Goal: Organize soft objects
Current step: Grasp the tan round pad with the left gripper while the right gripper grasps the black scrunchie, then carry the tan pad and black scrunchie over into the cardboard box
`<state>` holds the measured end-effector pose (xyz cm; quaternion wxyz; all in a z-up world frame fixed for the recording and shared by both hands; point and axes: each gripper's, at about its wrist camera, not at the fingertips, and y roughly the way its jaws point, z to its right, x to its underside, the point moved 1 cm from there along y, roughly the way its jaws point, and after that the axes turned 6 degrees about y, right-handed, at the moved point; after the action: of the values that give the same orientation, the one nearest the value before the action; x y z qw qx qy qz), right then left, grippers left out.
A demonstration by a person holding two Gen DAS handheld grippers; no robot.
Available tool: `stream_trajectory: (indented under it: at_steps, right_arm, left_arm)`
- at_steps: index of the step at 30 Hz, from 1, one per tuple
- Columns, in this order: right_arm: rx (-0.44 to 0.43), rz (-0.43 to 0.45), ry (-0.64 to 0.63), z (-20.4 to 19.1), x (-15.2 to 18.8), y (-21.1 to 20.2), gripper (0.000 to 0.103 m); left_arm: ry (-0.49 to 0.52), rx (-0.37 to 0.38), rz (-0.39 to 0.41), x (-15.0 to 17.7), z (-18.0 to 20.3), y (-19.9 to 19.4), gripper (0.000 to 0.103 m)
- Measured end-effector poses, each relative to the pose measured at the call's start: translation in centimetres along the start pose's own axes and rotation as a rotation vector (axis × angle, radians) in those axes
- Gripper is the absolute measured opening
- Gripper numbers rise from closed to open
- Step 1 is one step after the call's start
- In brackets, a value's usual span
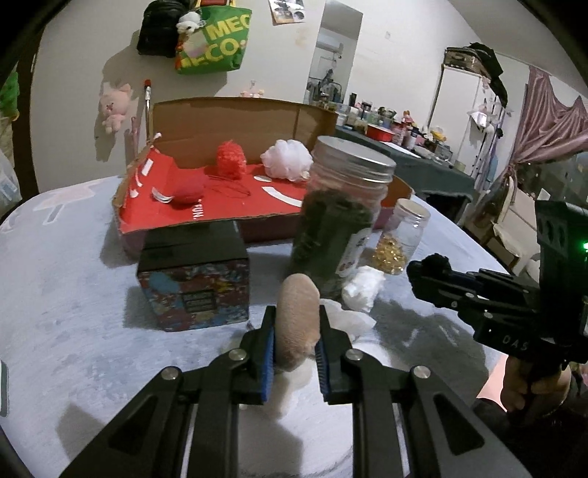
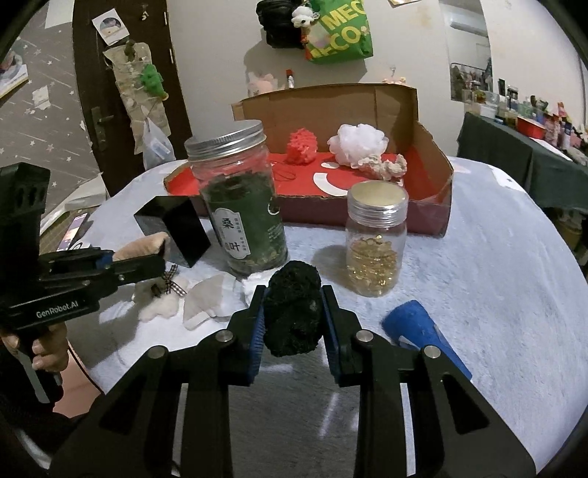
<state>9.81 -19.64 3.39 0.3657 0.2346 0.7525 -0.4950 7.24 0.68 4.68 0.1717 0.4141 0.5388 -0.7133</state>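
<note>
1. The left gripper is squeezed tight on a tan plush piece, which sticks up between its two fingers.
2. The right gripper is squeezed tight on a black fuzzy ball, held just above the pale blue fuzzy table cover.
3. A blue foam block lies on the cover just to the right of the right gripper.
4. Under and beside the left gripper lie soft white things: a crumpled white tissue, a fluffy white plush with a checked bow and a flat white piece.
5. The big jar of green leaves stands just behind the black ball, with its silver lid on.
6. To the left of the big jar stands a black box with a bright patterned side.
7. To the right of the big jar stands a small jar of golden capsules, also shut with a lid.
8. Behind the big jar sits an open cardboard box with a red floor.
9. Inside that box are a red mesh puff, a white mesh puff, a pink and white ruffled thing and a red soft lump.
10. On the wall behind the box hang a green bag and a pink plush toy.
</note>
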Motion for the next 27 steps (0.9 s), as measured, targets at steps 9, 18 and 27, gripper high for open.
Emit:
stream_trajectory:
  at_steps: [9, 18, 27]
  right_arm:
    - [0.003, -0.002, 0.014, 0.4, 0.0, 0.0, 0.026]
    - [0.014, -0.003, 0.046, 2.2, -0.4, -0.4, 0.026]
    - [0.028, -0.019, 0.099, 5.0, -0.9, -0.8, 0.026]
  left_arm:
    - [0.002, -0.007, -0.01, -0.2, -0.1, 0.1, 0.02]
    - [-0.018, -0.067, -0.011, 0.1, -2.3, -0.8, 0.02]
    - [-0.045, -0.13, -0.034, 1.1, -5.4, -2.1, 0.02]
